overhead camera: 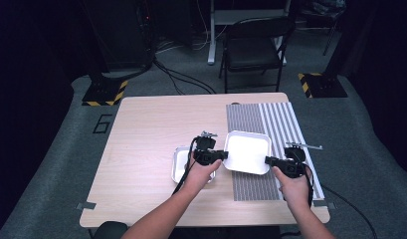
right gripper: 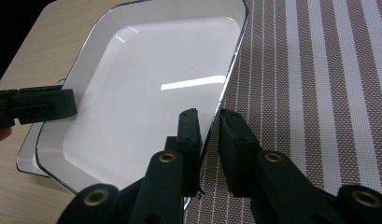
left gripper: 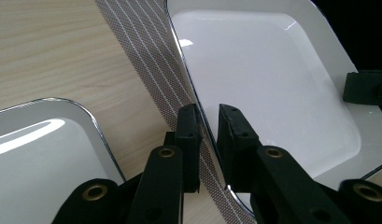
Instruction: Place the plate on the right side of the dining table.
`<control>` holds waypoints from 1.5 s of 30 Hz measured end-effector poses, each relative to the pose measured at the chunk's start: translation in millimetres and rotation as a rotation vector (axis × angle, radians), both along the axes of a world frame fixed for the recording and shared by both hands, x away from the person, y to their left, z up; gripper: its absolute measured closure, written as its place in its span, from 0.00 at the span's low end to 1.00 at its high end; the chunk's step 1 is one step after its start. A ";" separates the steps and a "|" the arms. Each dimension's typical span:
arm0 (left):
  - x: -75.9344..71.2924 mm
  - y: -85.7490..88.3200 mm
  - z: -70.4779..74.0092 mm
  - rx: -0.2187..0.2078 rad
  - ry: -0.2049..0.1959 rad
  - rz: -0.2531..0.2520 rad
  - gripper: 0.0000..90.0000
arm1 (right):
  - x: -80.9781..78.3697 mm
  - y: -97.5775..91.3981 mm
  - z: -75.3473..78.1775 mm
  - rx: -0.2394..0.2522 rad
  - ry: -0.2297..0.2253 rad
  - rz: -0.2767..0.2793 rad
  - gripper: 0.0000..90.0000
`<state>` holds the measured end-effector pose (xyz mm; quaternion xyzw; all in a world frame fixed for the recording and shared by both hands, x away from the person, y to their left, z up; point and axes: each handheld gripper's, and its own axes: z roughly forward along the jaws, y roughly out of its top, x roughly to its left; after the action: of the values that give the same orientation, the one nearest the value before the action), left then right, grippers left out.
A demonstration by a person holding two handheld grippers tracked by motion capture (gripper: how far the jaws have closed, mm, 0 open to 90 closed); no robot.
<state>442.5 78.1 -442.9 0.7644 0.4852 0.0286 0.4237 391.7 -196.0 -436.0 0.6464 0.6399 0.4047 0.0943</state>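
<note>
A pale wooden table [overhead camera: 141, 144] is set in a dark room, a striped grey mat [overhead camera: 270, 119] laid across its right part. Over the mat a white tray [overhead camera: 247, 152] is gripped at opposite rims by the left gripper [overhead camera: 222, 154] and the right gripper [overhead camera: 268, 160], nothing seen inside it. A second white tray [overhead camera: 180, 162] is seen beside it under the left hand [overhead camera: 201, 174]. A black chair [overhead camera: 253, 47] is seen beyond.

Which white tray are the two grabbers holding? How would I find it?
Look at the wooden table, then at the striped mat on its right side. The held tray is over that mat, between the left gripper and the right gripper. The other tray lies lower left, on bare wood.
</note>
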 end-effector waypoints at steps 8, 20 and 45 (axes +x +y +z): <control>0.8 -8.3 -2.5 0.006 0.005 -0.017 0.87 | -4.0 -7.5 -2.7 0.001 0.004 -0.016 0.87; 1.7 -21.3 -9.2 0.006 0.013 -0.027 0.87 | -7.6 -18.7 -8.9 0.002 0.014 -0.037 0.87; 6.9 -41.3 -27.5 0.006 0.017 -0.044 0.87 | -6.5 -37.5 -32.1 -0.011 0.023 -0.044 0.88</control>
<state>449.4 36.8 -470.4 0.7763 0.4719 0.0142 0.4176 385.3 -233.6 -468.1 0.6645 0.6287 0.3915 0.0995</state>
